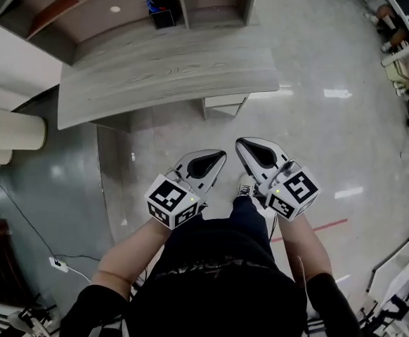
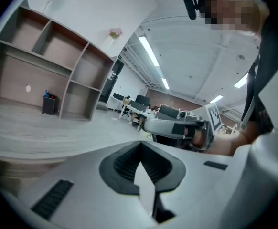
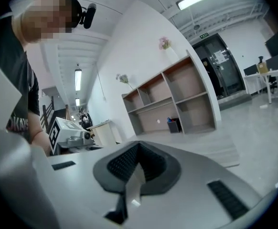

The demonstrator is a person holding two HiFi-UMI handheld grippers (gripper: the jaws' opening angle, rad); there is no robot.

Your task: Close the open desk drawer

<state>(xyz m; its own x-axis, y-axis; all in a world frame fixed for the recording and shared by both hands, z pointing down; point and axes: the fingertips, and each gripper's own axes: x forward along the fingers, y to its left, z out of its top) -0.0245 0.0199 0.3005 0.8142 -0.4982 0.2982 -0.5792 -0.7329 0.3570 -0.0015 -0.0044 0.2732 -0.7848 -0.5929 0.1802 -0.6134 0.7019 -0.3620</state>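
The left gripper (image 1: 215, 159) is pointing toward the desk with its jaws pressed together on nothing. The right gripper (image 1: 245, 146) just beside it is doing the same, and the two sets of tips are nearly meeting. Both are hanging close to the person's body, over bare floor and well apart from the desk (image 1: 162, 72).

The drawer (image 1: 224, 104) is showing as a pale box poking out from under the desk's near edge, right of centre. How far out it is standing I cannot tell from this steep angle. Nothing is touching it, so the closing is not yet begun.

Closed jaws are looking like the right tool here: a blunt tip for pushing, with no grip needed. The person is likely wanting to step in and lower one gripper to the drawer's front. Pressing squarely at its middle, straight toward the desk, matters most — an off-centre shove is risking a skewed, jammed drawer.
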